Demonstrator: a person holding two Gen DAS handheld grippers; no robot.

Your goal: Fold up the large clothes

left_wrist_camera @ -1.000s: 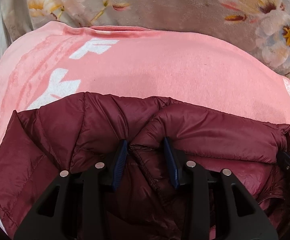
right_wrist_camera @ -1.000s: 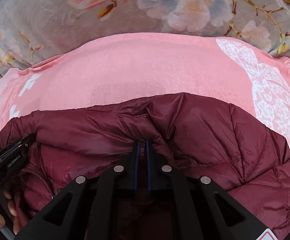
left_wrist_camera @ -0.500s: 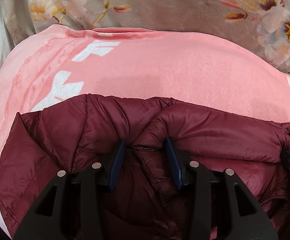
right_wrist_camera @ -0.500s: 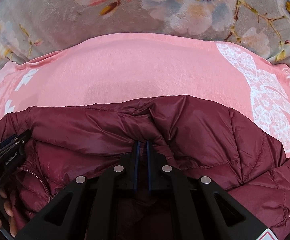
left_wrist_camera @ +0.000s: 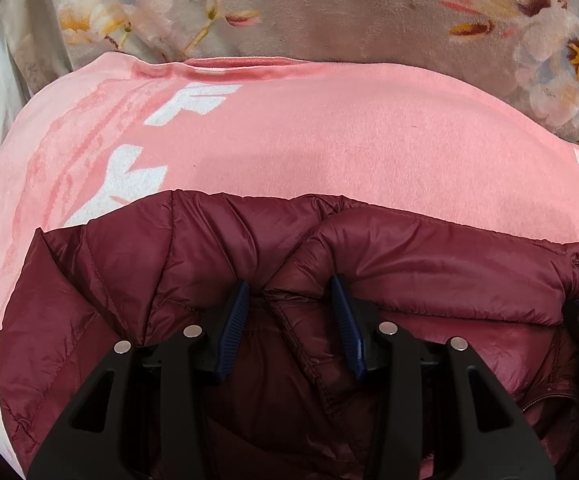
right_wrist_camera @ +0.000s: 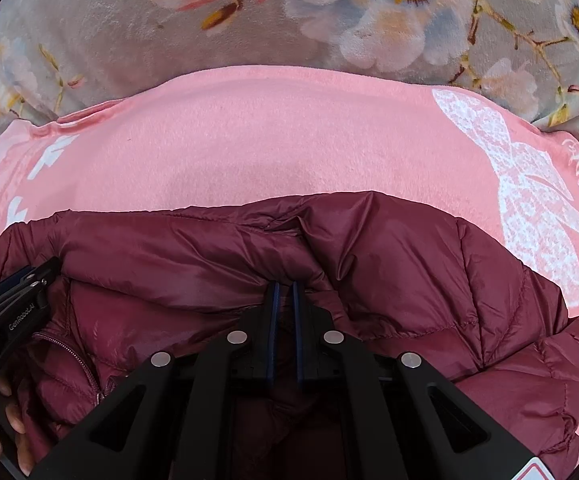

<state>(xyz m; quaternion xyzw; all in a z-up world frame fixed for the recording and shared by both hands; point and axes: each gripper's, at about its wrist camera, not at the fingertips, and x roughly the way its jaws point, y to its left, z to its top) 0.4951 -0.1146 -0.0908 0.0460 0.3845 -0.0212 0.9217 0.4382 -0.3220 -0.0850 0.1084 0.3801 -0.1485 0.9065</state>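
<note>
Garment: a maroon quilted jacket (left_wrist_camera: 429,264) lies bunched on a pink blanket (left_wrist_camera: 329,128), which is spread over a grey floral bedcover (right_wrist_camera: 169,28).
Left tool (left_wrist_camera: 291,322): jaws partly spread around a puffy fold at the jacket's top edge; they eased wider within the last second. The fabric sits between the blue pads (left_wrist_camera: 235,320), but whether they press it is unclear.
Right tool (right_wrist_camera: 283,304): jaws pressed almost together, pinching a thin ridge of the jacket's edge.
Zipper (right_wrist_camera: 73,350): visible at the lower left of the right wrist view, so the front seems to face up.
Done: the jacket's near edge appears gathered and raised by both tools.
Left: judging by the crumpled folds, smoothing and finishing the fold remain.
</note>
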